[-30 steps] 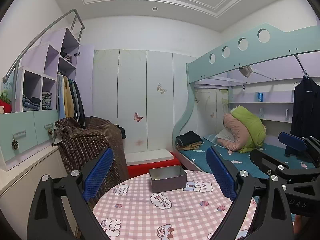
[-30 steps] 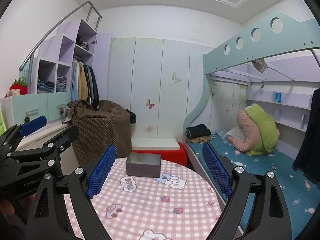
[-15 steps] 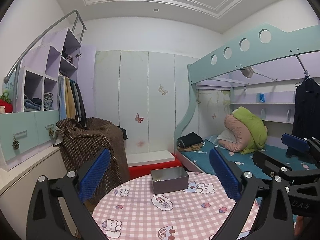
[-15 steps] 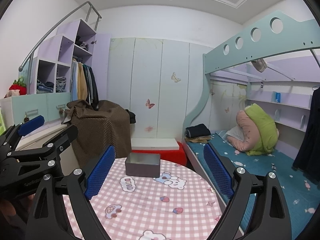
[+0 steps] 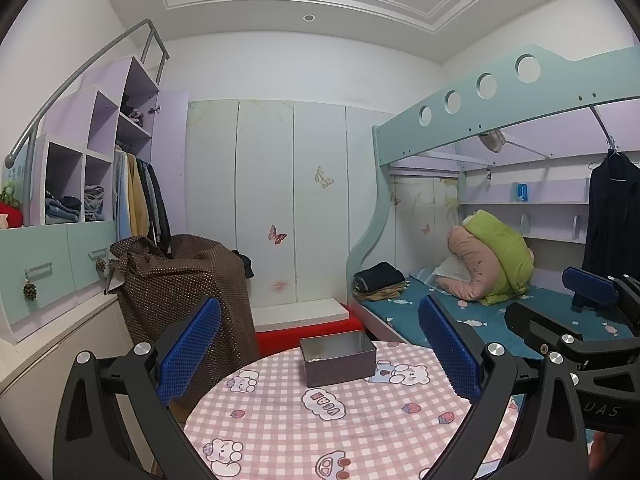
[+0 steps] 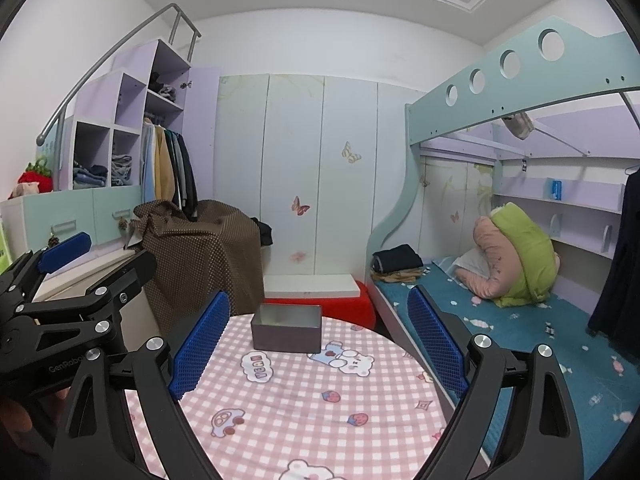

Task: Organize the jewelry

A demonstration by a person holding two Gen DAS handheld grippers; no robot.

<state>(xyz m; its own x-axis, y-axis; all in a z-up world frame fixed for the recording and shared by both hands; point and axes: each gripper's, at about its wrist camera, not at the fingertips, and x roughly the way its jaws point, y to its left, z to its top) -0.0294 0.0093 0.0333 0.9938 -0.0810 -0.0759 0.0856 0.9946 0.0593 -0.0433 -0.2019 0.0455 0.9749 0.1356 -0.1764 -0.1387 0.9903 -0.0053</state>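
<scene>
Beyond both spread claws, grey tin [image 5: 338, 357] on table [image 5: 360, 420], perhaps holding beads

I can read "DAS" on the black body of the right gripper [image 5: 576, 312] at the edge of my left view, "GenRobo", cut off, on the left gripper [image 6: 80, 264] body in my right view, and "YEAH" on the tablecloth [image 6: 304, 408] cloud print.

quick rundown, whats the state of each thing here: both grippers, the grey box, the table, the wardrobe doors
left gripper: open, empty
right gripper: open, empty
grey box: lidless, upright on table, something small and pale inside
table: covered with pink checked cloth
wardrobe doors: closed
</scene>
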